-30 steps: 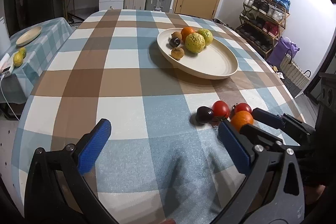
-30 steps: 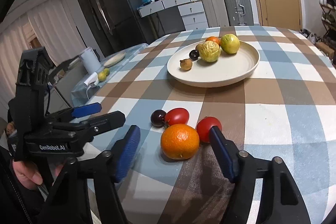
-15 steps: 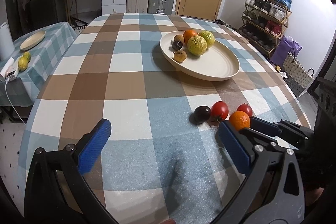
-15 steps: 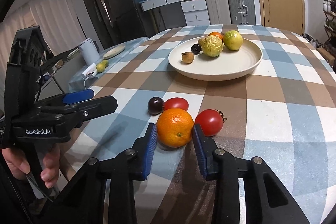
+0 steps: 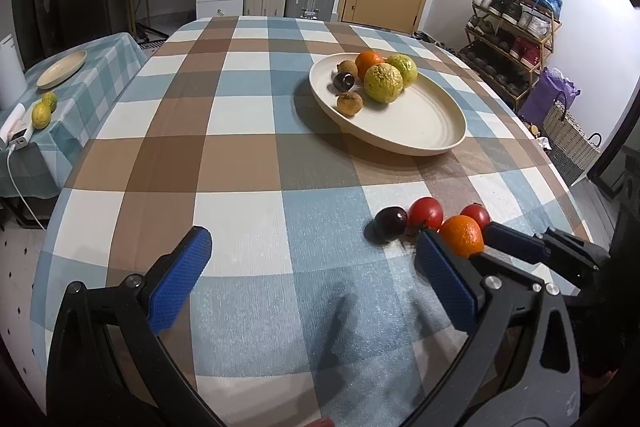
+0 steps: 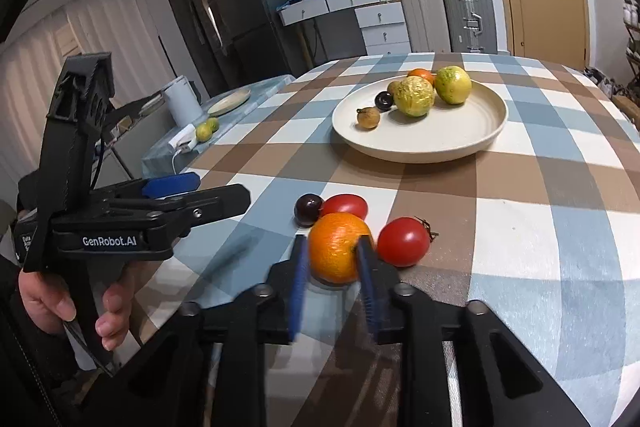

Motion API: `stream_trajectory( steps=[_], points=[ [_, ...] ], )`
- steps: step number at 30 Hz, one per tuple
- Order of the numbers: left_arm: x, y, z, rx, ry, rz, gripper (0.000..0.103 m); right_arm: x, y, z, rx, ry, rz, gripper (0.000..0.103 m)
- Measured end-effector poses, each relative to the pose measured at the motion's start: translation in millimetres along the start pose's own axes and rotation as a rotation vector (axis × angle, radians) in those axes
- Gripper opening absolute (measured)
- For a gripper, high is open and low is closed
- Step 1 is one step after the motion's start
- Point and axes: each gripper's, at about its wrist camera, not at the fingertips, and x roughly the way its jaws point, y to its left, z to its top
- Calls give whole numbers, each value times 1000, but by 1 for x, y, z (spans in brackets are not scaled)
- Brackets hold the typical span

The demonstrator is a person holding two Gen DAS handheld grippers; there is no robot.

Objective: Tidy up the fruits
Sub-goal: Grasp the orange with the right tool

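My right gripper (image 6: 333,253) is shut on an orange (image 6: 338,247), its blue pads pressed on both sides; the orange (image 5: 462,235) shows in the left wrist view too. Beside it on the checked tablecloth lie two red tomatoes (image 6: 403,241) (image 6: 345,206) and a dark plum (image 6: 308,209). A cream plate (image 6: 460,143) further back holds several fruits, among them a yellow-green one (image 6: 414,95). My left gripper (image 5: 308,267) is open and empty, low over the near part of the table, left of the orange.
The round table's edge (image 5: 48,239) curves close on the left. A side table (image 5: 80,83) with a small plate and lemons stands to the left. Suitcases, drawers and a door are at the back, a shoe rack (image 5: 516,27) at the right.
My right gripper's jaws have closed from wide open onto the orange. The left gripper has stayed open and drawn back a little.
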Motion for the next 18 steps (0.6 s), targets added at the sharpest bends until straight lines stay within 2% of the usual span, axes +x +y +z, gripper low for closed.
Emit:
stream_trajectory(
  steps=[4,10,11,13,14,18],
  points=[
    [3,5,-1,-14,4,0,102,8,9,5,-47,27,-39,46],
    [5,12,-2,-27,5,-6,102,20,17,10,-111,59,-111,46],
    [6,13,-2,-29,5,-8,102,21,17,11,-120,60,-118,46],
    [7,15,-2,-31,7,-11,102,23,19,10,-156,68,-158,37],
    [8,15,-2,-32,7,-14,102,23,20,10,-170,69,-160,37],
    [11,15,0,-24,16,-30,102,20,10,10,-128,65,-120,35]
  ],
)
